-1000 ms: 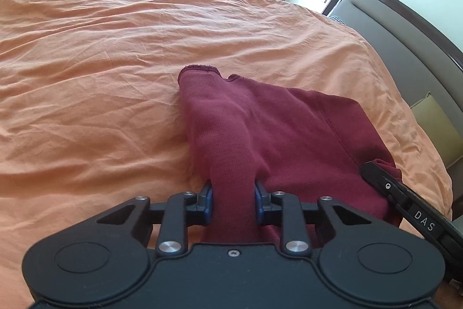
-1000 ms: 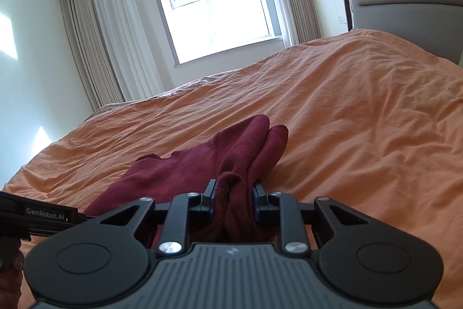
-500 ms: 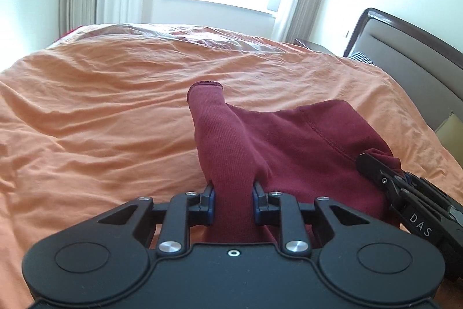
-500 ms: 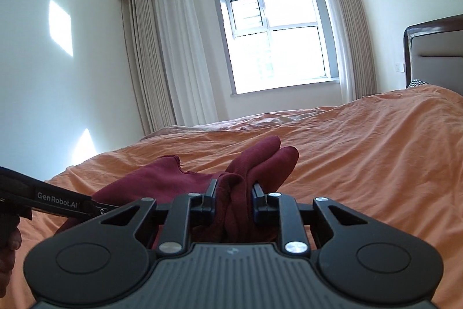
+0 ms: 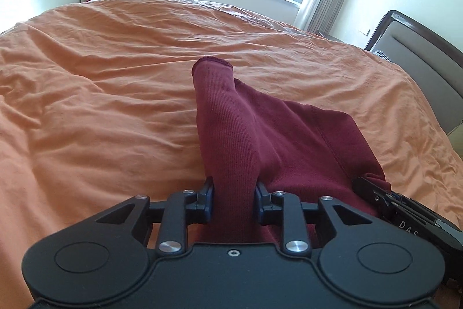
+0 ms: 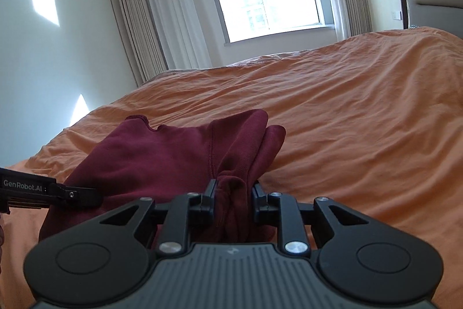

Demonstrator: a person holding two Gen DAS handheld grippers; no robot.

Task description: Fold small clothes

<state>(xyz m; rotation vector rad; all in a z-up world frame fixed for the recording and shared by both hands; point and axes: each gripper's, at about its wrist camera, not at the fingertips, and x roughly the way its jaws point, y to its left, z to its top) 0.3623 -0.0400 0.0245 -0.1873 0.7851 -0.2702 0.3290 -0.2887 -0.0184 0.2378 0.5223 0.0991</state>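
From the left wrist view, our left claw (image 5: 233, 194) is closed on a ribbed band of the dark red sweatshirt (image 5: 303, 141), and the cloth fills the narrow gap between its two fingers. The band runs straight away from the claw, along its own line, and ends in a rolled cuff (image 5: 212, 65) that points toward the window end of the bed (image 5: 115, 71). The wider body of the sweatshirt spreads to the right, toward the headboard side. There our right claw (image 5: 373, 193) comes in from the lower right corner of this view and touches the far edge of the cloth.

From the right wrist view, our right claw (image 6: 233, 193) is closed too, on a bunched fold of the same sweatshirt (image 6: 162, 155). The cloth seems to be lifted a little over the orange cover of the bed (image 6: 361, 112). We cannot tell whether its far folds rest on the cover. The left claw (image 6: 86, 194) enters from the left and holds the other end.

So the held edge stretches sideways between the two claws, and the free cloth lies forward of both. We judge that the coming fold must bring this edge forward, with both claws equally near.
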